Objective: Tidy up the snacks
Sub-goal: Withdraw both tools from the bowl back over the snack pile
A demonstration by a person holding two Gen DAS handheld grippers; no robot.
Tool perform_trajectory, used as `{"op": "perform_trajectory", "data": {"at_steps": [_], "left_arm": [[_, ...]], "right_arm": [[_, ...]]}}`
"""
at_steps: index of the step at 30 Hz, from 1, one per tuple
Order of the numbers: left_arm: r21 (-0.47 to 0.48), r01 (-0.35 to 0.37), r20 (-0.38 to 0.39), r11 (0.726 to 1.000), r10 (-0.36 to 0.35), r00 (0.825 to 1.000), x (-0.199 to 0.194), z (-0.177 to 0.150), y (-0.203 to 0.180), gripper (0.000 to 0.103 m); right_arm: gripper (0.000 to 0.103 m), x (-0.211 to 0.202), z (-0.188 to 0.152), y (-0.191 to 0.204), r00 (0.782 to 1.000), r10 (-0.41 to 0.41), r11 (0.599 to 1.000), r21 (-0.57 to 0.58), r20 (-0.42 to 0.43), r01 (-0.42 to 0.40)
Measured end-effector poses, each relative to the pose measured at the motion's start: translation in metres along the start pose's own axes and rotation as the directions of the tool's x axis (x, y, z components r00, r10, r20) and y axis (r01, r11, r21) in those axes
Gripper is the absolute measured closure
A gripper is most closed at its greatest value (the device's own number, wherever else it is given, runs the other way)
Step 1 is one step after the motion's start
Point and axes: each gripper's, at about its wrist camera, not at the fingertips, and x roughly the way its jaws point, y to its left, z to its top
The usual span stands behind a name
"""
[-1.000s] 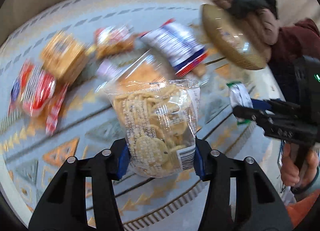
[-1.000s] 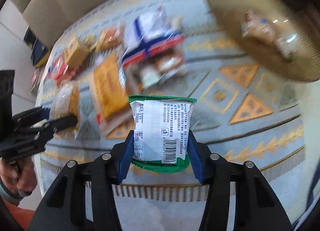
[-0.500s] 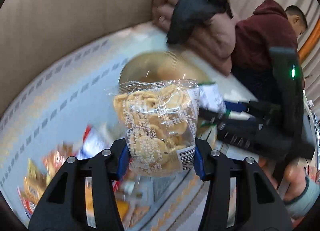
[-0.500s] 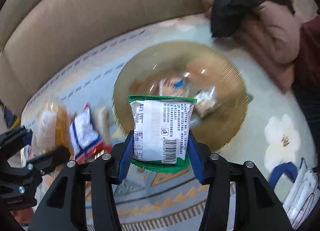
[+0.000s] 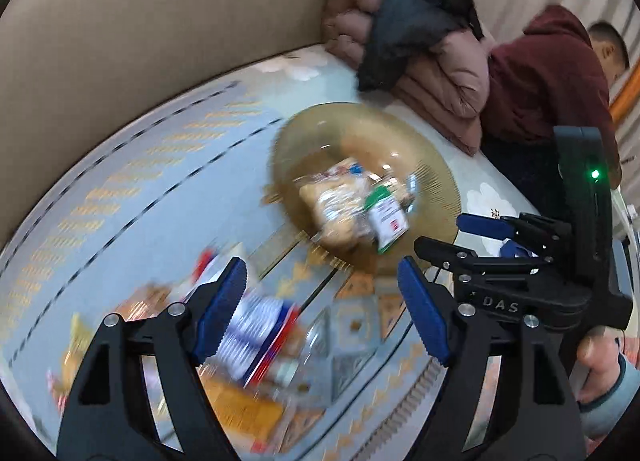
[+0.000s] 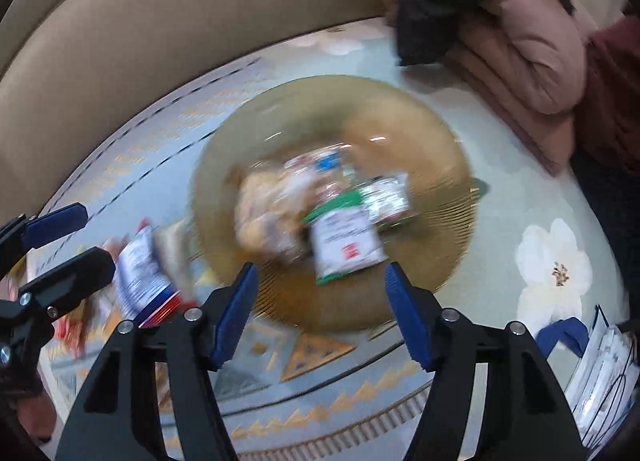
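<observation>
- Both packets have left the tongs since the earlier frames: the clear bag of round crackers and the white, green-edged snack packet now lie in the round amber glass plate.
- The left gripper has just been opening; its jaws stand spread, nothing between them.
- The right gripper likewise, spread and empty above the plate's near rim.
- Blurred loose snack packets lie on the patterned blue cloth beside the plate.

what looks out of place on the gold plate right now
Nothing is spilled. The snack packets lie in a loose heap on the gold plate, and the green-edged packet sits tilted, leaning towards the near rim.
</observation>
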Motion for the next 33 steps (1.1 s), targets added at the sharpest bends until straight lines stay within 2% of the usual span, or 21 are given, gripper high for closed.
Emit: {"op": "perform_trajectory", "data": {"at_steps": [3,6,9,13,16,20,25,30,33], "left_arm": [[-0.049,-0.088,0.030,0.995,0.090,0.996,-0.043,-0.022,0.016,0.025],[-0.140,-0.137,0.073,0.981,0.148,0.986,-0.101,-0.048,0.032,0.025],[-0.227,-0.201,0.098,0.953,0.228,0.969,-0.159,-0.074,0.038,0.025],[-0.318,-0.280,0.112,0.906,0.330,0.937,-0.215,-0.103,0.037,0.023],[-0.382,-0.280,0.149,0.881,0.357,0.922,-0.242,-0.127,0.032,0.021],[-0.388,-0.338,0.121,0.857,0.411,0.903,-0.249,-0.150,0.024,0.021],[-0.412,-0.346,0.091,0.843,0.416,0.905,-0.246,-0.168,0.032,0.021],[-0.458,-0.336,0.075,0.823,0.412,0.908,-0.238,-0.171,0.054,0.021],[-0.464,-0.346,0.062,0.815,0.420,0.906,-0.230,-0.171,0.061,0.021]], "right_arm": [[0.037,-0.022,-0.005,0.037,0.998,0.059,0.994,-0.092,0.019,-0.057],[0.033,-0.052,-0.008,0.076,0.990,0.139,0.975,-0.178,0.039,-0.130],[0.032,-0.086,-0.013,0.105,0.980,0.194,0.955,-0.237,0.045,-0.178],[0.024,-0.130,-0.037,0.131,0.977,0.210,0.933,-0.308,0.049,-0.185],[0.024,-0.151,-0.059,0.138,0.970,0.237,0.929,-0.308,0.063,-0.207],[0.024,-0.160,-0.089,0.143,0.966,0.245,0.923,-0.324,0.084,-0.206],[0.024,-0.158,-0.108,0.139,0.967,0.246,0.919,-0.331,0.061,-0.213],[0.024,-0.148,-0.107,0.137,0.965,0.257,0.917,-0.327,0.044,-0.229],[0.024,-0.140,-0.102,0.140,0.971,0.235,0.922,-0.328,0.051,-0.206]]}}
